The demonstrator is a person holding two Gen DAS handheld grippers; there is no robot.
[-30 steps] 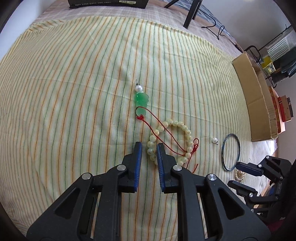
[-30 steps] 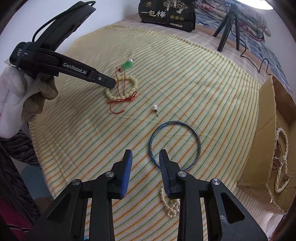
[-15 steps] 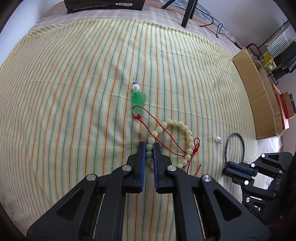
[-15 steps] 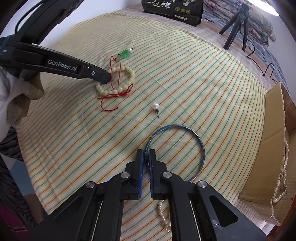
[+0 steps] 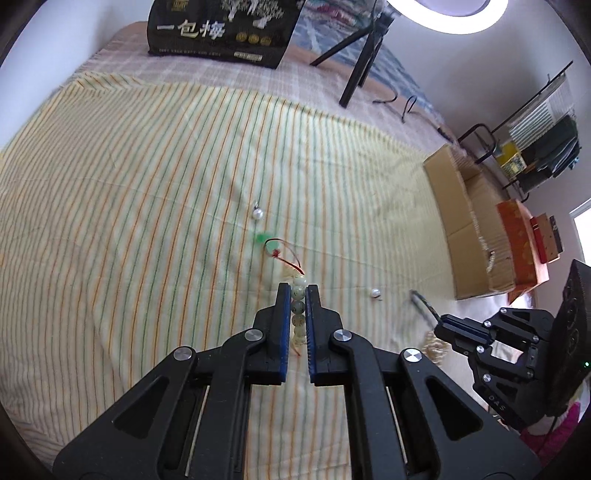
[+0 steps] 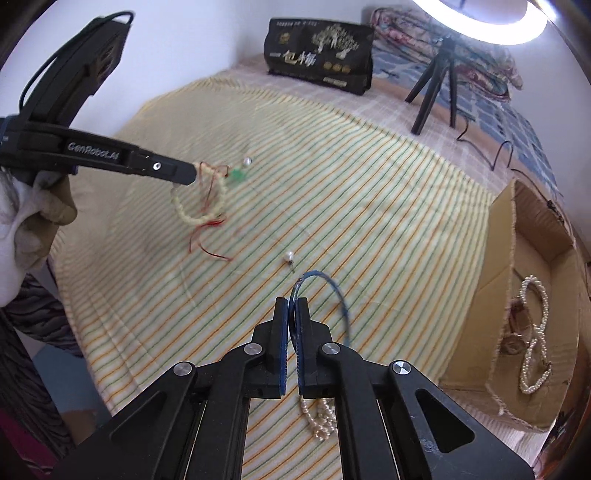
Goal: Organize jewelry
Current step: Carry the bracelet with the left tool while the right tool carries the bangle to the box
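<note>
My left gripper (image 5: 296, 291) is shut on the pale bead bracelet (image 5: 298, 306) and holds it lifted off the striped cloth; in the right wrist view the bracelet (image 6: 199, 206) hangs from it with red cord trailing. A green pendant (image 5: 264, 238) dangles on the cord. My right gripper (image 6: 291, 306) is shut on the blue bangle (image 6: 332, 291) and has it raised on edge. Two loose pearl pins lie on the cloth, one (image 5: 257, 213) far and one (image 5: 375, 292) near the bangle.
An open cardboard box (image 6: 532, 295) at the right holds a pearl necklace (image 6: 535, 332). A small pearl strand (image 6: 319, 417) lies under my right gripper. A black bag (image 5: 221, 29) and a tripod (image 5: 360, 48) stand at the far edge.
Both grippers have lifted what they closed on: the bead bracelet with its cord and pendant rose off the cloth, and the blue bangle tilted up from flat. Both views now look more forward.
</note>
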